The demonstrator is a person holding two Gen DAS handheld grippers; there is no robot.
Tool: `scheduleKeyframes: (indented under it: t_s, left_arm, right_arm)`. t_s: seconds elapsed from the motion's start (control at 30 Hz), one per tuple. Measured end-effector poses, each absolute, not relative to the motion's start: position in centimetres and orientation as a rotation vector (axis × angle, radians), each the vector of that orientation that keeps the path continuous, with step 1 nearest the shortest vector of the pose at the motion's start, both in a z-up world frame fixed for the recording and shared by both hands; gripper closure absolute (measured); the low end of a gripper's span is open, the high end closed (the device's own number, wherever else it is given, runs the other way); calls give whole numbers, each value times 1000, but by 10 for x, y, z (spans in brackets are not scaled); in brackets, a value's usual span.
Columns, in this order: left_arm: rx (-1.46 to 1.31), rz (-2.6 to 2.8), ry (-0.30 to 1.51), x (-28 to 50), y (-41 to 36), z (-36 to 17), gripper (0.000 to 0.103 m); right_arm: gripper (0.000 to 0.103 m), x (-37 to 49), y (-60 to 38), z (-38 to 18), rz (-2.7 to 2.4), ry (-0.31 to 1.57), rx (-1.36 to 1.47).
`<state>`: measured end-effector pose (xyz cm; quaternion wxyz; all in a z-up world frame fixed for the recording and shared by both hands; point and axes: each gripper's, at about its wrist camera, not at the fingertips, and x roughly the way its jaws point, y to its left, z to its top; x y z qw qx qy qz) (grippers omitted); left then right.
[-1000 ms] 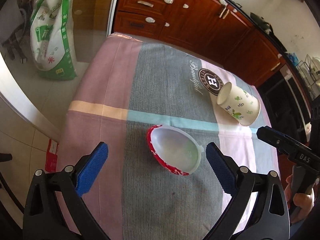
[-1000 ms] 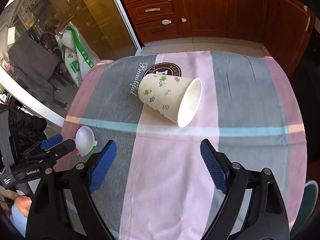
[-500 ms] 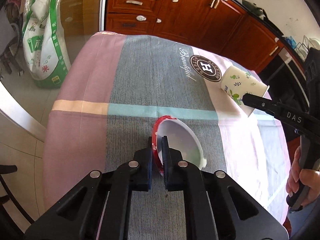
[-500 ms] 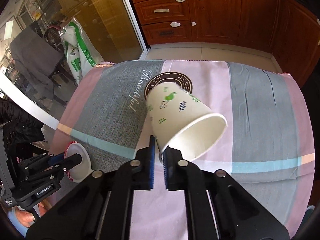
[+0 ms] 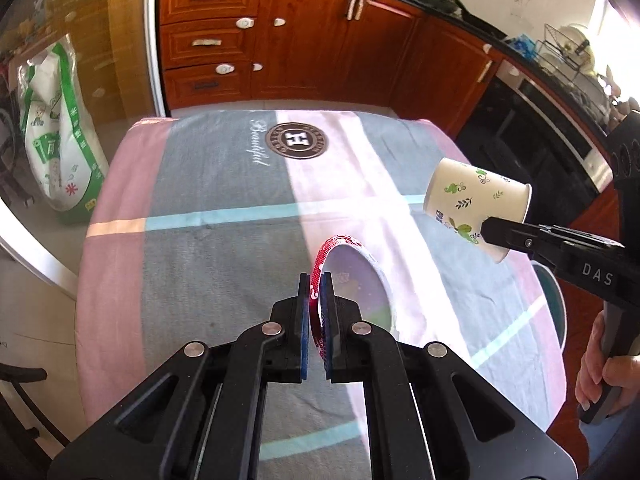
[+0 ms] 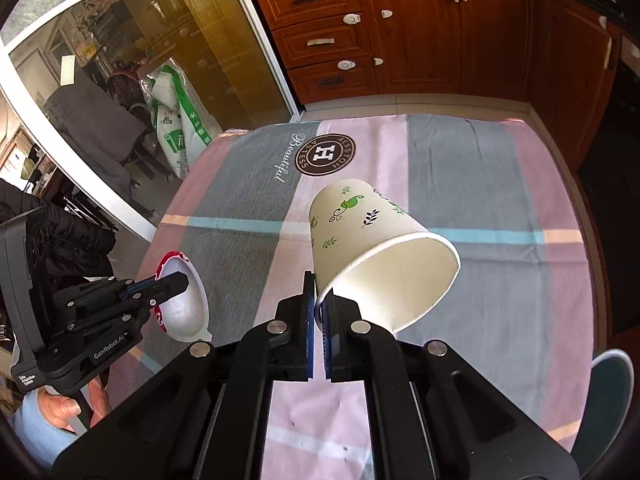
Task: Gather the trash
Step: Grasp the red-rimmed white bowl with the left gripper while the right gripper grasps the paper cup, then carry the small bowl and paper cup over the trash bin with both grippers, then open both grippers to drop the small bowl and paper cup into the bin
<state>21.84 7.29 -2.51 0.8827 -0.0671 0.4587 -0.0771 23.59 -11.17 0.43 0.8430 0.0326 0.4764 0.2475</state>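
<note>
My left gripper (image 5: 315, 300) is shut on the rim of a red-and-white plastic bowl (image 5: 356, 280) and holds it tilted above the cloth-covered table (image 5: 208, 184). The bowl also shows in the right wrist view (image 6: 182, 304). My right gripper (image 6: 318, 308) is shut on the rim of a white paper cup (image 6: 372, 248) with green leaf prints, lifted off the table, mouth towards the camera. The cup shows at the right of the left wrist view (image 5: 474, 204), held by the right gripper (image 5: 504, 236).
The table carries a pink, grey and blue checked cloth with a round brown logo (image 6: 325, 155). Wooden cabinets (image 5: 304, 40) stand beyond the far edge. A green-and-white sack (image 5: 56, 140) leans behind a glass door at the left. A teal round rim (image 6: 612, 400) lies beside the table's right edge.
Both grippers, shut on their items half a second ago, have lifted them up off the table. One second ago both were open, with bowl and cup lying on the cloth.
</note>
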Motion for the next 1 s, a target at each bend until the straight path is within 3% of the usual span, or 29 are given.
scheduleKeyframes:
  t_s: [0.63,1.0]
  left_arm:
    - [92,-599,966,175,-207,-13,97]
    - [203,-671,1025,174,-299,-40,97]
  right_arm:
    - [100,95,-359,10,191,951,309]
    - [99,71,-435,-19,123,966,425]
